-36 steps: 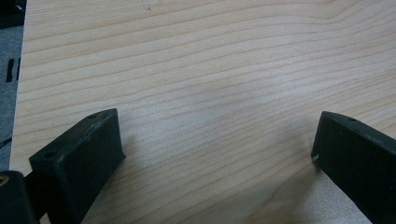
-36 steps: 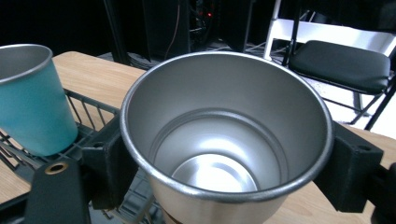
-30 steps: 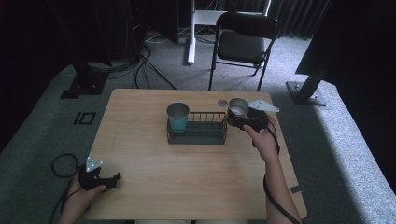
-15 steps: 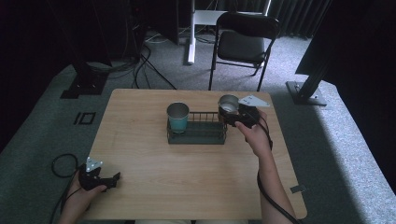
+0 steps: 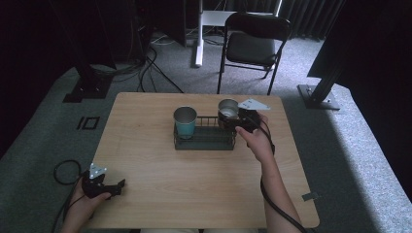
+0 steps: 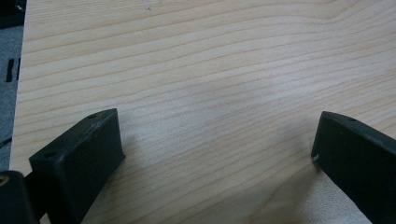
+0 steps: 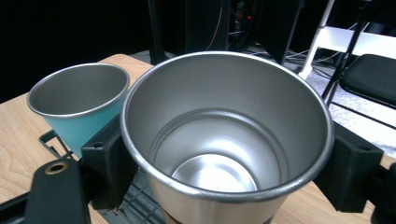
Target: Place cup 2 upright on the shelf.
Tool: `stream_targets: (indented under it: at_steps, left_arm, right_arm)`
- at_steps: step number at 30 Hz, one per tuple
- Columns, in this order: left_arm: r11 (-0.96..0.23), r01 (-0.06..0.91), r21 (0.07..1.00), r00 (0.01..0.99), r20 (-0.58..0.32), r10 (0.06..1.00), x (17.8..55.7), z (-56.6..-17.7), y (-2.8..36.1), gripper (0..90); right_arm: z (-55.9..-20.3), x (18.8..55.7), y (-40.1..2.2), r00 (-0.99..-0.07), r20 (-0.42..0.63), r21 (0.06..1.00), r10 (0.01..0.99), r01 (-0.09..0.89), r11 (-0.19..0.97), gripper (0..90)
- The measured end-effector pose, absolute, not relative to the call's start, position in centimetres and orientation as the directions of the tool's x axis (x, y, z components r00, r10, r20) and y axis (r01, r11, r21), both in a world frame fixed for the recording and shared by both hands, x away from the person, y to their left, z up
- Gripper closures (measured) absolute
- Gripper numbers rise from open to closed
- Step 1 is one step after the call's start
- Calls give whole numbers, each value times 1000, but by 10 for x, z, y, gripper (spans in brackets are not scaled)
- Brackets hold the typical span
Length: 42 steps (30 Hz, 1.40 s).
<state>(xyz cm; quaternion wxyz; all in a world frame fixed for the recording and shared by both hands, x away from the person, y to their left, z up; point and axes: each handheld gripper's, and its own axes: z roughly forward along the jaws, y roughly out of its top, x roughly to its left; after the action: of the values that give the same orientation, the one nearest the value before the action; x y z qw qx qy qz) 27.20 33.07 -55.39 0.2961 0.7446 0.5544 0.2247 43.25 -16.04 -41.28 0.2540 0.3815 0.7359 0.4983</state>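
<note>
My right gripper (image 5: 232,119) is shut on a steel cup (image 5: 227,108), holding it upright over the right end of a black wire rack (image 5: 204,142). The right gripper view looks down into this empty steel cup (image 7: 224,140), with both jaws pressed against its sides. A teal cup (image 5: 185,121) with a steel lining stands upright in the rack's left end, and this teal cup (image 7: 79,105) is just beyond the held one. My left gripper (image 5: 116,186) rests open on the table's near left corner, its fingers (image 6: 79,154) spread over bare wood.
The wooden table (image 5: 145,194) carries the rack near its far middle. A black folding chair (image 5: 252,43) stands behind the table on grey carpet, with cables and dark stands to the far left.
My right gripper has carried the steel cup leftward from beside the rack's right end to over it. The left gripper has stayed put.
</note>
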Motion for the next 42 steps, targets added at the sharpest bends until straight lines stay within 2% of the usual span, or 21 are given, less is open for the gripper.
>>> stream_targets:
  at_steps: [42]
  left_arm:
    - [-210, 693, 690, 284, 6, 959, 272, -554, 331, 25]
  right_arm:
    - [-449, 445, -122, -626, 18, 901, 780, 349, 259, 182]
